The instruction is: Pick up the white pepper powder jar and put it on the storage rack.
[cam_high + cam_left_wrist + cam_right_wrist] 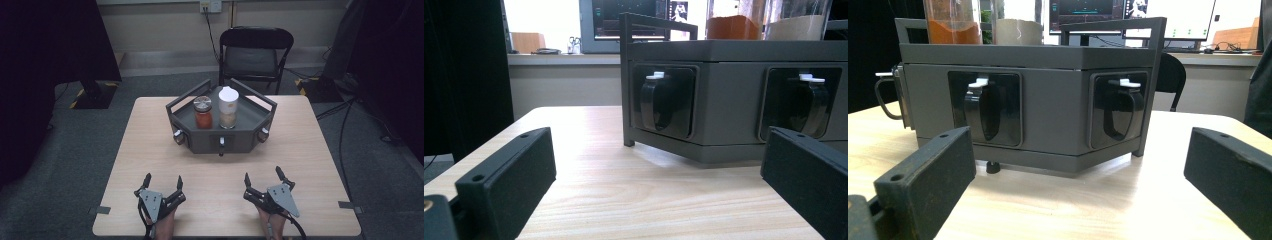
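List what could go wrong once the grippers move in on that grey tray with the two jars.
1. The orange-filled jar and the white-capped jar stand tall and close together on the grey tray; reaching for one may well knock the other.
2. The tray's raised rails stand beside the jars, so a low approach by the left gripper or right gripper could catch them.
3. Bumping the front handles might shove the tray and tip both jars.

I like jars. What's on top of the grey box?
Two jars stand on the grey box: an orange-filled jar and a white-lidded jar. The box's inside is covered.
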Tool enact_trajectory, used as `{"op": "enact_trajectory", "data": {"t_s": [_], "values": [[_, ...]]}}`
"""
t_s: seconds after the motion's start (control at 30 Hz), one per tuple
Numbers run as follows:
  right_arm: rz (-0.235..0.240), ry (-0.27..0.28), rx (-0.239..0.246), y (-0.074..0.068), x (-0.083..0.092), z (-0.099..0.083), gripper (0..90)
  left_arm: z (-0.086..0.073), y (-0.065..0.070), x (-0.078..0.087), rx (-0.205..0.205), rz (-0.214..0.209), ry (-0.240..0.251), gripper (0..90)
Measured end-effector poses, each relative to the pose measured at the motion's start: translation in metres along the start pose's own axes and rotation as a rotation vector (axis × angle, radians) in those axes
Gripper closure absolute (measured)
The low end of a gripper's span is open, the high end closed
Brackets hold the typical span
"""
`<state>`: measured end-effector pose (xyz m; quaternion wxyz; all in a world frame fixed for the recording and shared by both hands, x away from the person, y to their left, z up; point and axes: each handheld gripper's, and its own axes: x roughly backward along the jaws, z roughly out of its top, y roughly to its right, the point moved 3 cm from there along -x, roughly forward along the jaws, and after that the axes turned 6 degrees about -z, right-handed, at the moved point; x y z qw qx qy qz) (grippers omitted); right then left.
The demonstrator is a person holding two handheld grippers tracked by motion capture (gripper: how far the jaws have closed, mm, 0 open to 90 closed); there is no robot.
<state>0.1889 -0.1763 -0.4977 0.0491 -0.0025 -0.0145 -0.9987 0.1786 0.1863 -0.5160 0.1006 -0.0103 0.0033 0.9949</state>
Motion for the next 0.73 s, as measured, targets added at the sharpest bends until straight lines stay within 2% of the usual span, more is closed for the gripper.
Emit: {"op": "enact_trajectory", "data": {"t_s": [0.73], "values": [[-0.01, -0.008, -0.031, -0.001, 0.0017, -0.0098, 0.0, 0.0, -0.0002, 0.0001, 0.0, -0.002, 0.0, 0.6]]}}
